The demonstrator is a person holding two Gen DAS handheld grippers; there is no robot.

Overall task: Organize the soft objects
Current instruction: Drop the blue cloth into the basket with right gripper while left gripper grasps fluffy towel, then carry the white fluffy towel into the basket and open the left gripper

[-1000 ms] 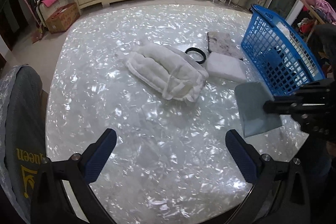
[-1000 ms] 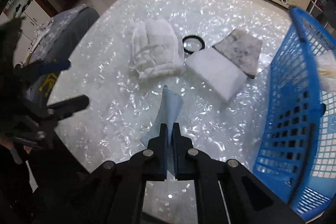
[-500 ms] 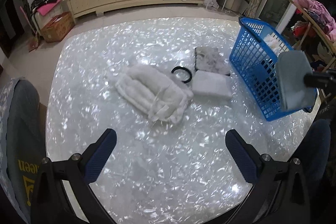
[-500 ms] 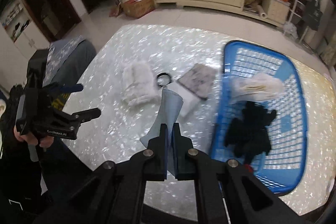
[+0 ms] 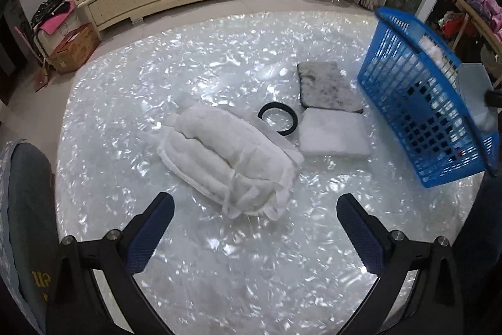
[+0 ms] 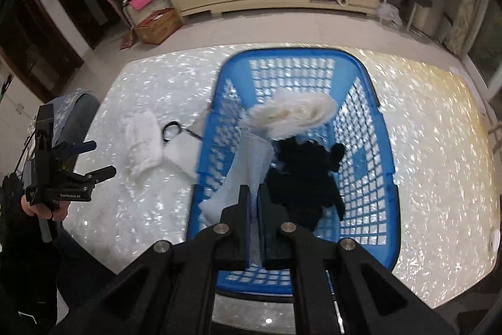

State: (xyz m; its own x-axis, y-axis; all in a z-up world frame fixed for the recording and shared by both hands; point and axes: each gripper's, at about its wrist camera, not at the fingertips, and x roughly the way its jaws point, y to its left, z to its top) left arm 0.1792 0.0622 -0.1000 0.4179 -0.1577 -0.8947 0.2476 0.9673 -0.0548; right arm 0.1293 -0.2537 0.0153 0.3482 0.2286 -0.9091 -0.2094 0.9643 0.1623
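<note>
Left gripper (image 5: 254,225) jaws spread wide, nothing between them; it hangs over the pearly white table (image 5: 219,272), just short of the white padded bundle (image 5: 229,159); the hand gripping it (image 6: 44,209) shows at far left of the right wrist view.

Right of the bundle: black ring (image 5: 277,118) flat on the table, touching the bundle's edge; next over, white foam pad (image 5: 332,137) with a grey fuzzy mat (image 5: 328,85) directly behind it, edges touching or nearly so.

Further right: blue basket (image 6: 389,178) near the table edge; inside it a white fluffy piece (image 6: 291,115) toward the far end and a black garment (image 6: 304,181) mid-floor, the two touching.

Right gripper (image 6: 253,203) clamped tight on a pale blue cloth (image 6: 251,168); cloth hangs off the fingertips above the basket's left half, over the near-left wall; can't tell if it touches the rim or the black garment.
</note>
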